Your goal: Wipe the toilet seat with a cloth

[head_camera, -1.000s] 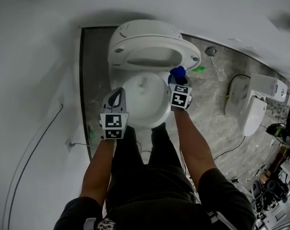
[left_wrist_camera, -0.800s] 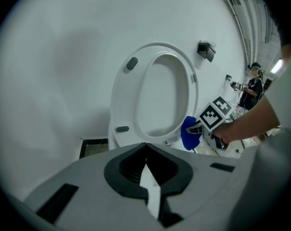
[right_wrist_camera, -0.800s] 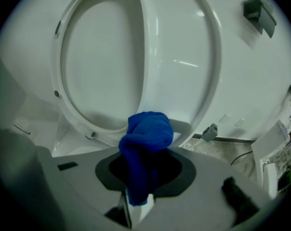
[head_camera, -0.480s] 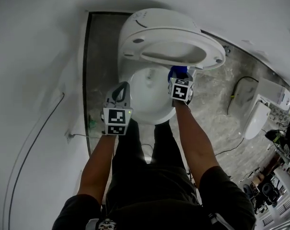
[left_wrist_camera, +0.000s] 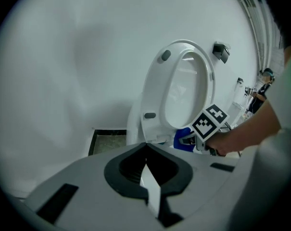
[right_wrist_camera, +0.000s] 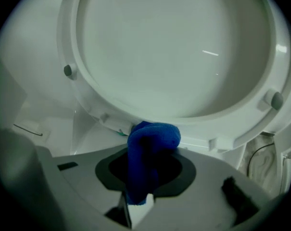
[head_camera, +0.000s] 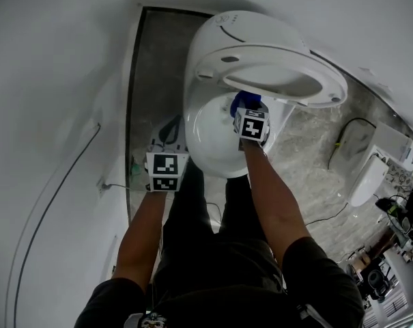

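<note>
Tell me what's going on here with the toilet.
A person stands over the toilet bowl with a gripper in each hand. The right gripper is clamped on a blue cloth, held up against the lower edge of the raised seat. The left gripper is shut and empty, off to the bowl's left.

second toilet, grey marbled floor

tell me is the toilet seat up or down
Up: the seat stands raised above the bare bowl, its underside bumpers showing.
</note>
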Demonstrator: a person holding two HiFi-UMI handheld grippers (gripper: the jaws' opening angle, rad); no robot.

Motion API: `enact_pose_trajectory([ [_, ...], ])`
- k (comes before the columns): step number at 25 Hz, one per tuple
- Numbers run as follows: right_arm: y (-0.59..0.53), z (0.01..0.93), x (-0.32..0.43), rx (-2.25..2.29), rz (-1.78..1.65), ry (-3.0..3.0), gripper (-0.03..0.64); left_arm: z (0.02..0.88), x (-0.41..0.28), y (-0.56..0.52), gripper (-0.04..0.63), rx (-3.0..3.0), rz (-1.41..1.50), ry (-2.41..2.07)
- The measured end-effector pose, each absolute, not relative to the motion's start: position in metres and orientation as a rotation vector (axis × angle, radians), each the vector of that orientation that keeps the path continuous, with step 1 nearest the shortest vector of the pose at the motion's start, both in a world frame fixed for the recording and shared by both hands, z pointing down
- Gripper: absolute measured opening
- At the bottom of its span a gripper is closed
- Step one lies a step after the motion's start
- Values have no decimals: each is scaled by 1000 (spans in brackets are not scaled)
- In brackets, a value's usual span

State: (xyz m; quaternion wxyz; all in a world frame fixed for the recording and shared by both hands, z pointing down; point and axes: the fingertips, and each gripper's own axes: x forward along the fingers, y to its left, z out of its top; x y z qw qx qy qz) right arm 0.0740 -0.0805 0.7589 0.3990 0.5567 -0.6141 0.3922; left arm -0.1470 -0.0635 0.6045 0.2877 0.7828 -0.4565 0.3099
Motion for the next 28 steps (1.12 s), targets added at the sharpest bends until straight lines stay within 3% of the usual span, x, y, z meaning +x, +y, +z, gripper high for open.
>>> enact_pose_trajectory([
  [18, -112, 708, -35, 1248, 876, -1807, 94, 576, -196, -93, 9, 2089, 788, -1337],
  [28, -137, 628, -50, 1279, 716, -1954, 94, 542, -174, -96, 9, 2141, 770, -1333],
])
